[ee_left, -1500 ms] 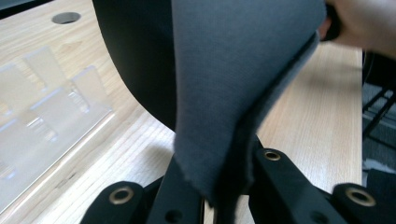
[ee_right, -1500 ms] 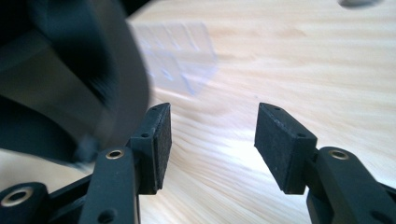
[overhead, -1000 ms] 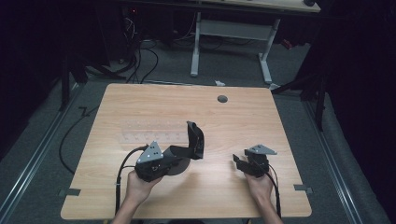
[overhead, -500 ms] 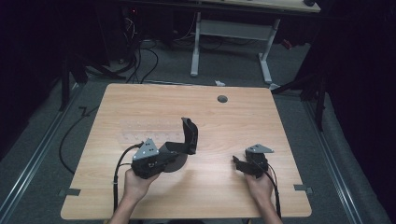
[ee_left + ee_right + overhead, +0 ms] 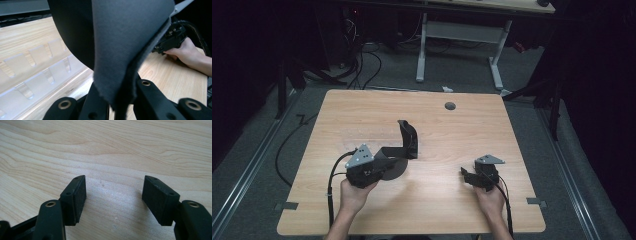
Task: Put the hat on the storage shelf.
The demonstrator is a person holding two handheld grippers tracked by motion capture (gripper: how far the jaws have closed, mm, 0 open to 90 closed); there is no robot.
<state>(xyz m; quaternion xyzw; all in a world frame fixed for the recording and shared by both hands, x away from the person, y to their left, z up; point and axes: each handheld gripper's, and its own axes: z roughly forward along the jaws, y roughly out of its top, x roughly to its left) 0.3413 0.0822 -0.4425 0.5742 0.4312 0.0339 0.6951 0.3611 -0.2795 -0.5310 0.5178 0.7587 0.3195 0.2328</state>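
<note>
Dark fabric piece, pinched at its edge, half-lifted off the table.

Left hand-held gripper (image 5: 379, 161) clamped on the dark grey cloth (image 5: 404, 145), which stands bent at table centre; a thin edge hold could let it slip free. Right hand-held gripper (image 5: 468, 175) spread wide, empty, jaws just opening, resting low. Light wood table (image 5: 472, 125), grommet hole (image 5: 450, 106); dim room, grey carpet, floor cables.

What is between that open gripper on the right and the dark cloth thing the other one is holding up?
Nothing visible: bare wooden table lies between the right gripper, its fingers apart and empty, and the dark cloth piece, which the left gripper pinches.
</note>
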